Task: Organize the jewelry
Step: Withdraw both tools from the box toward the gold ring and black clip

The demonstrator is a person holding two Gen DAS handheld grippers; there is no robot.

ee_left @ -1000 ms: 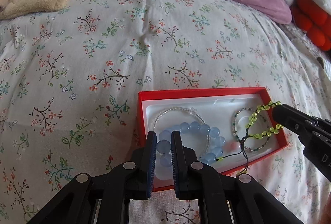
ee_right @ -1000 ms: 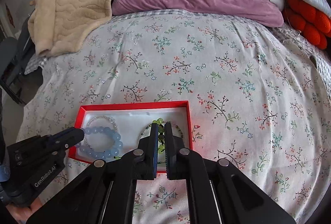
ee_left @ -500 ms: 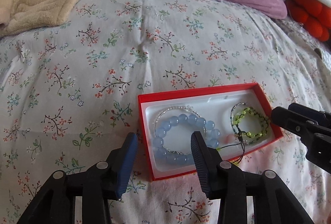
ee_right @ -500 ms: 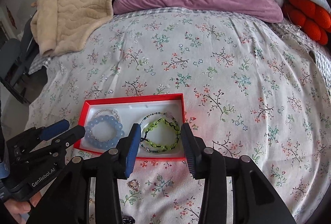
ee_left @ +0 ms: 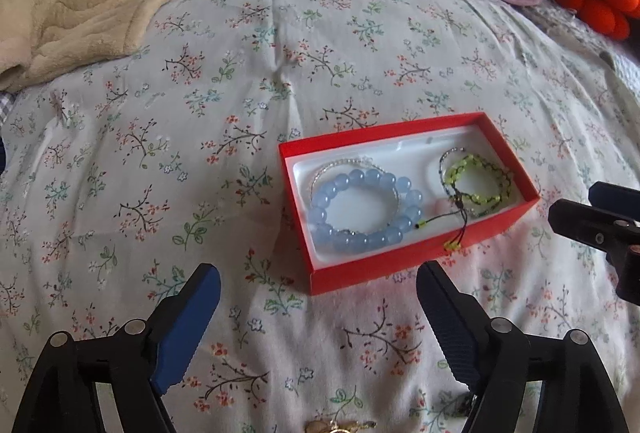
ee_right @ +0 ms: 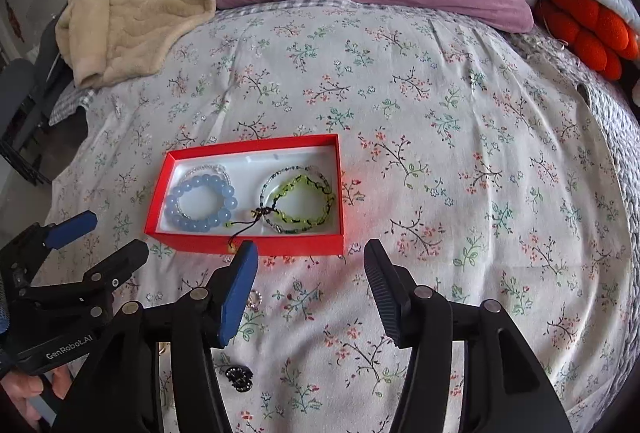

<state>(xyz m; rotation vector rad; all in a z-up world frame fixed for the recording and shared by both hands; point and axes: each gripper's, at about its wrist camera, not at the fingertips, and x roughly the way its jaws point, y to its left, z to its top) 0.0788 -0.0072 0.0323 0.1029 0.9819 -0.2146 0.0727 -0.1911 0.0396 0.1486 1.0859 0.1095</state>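
Both the left tool (ee_left: 318, 285) and right tool (ee_right: 310, 265) are opening empty, leaving the blue bracelet (ee_left: 364, 211) and green bracelet (ee_left: 478, 183) lying in the red box (ee_left: 400, 273).

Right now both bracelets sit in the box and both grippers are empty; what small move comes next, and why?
Probably bring the right hand-held gripper down over the small ring on the bedspread. Both grippers' jaws have just been opening with nothing between them, the blue bracelet and green bracelet lie in the red box, and the ring lies loose outside it.
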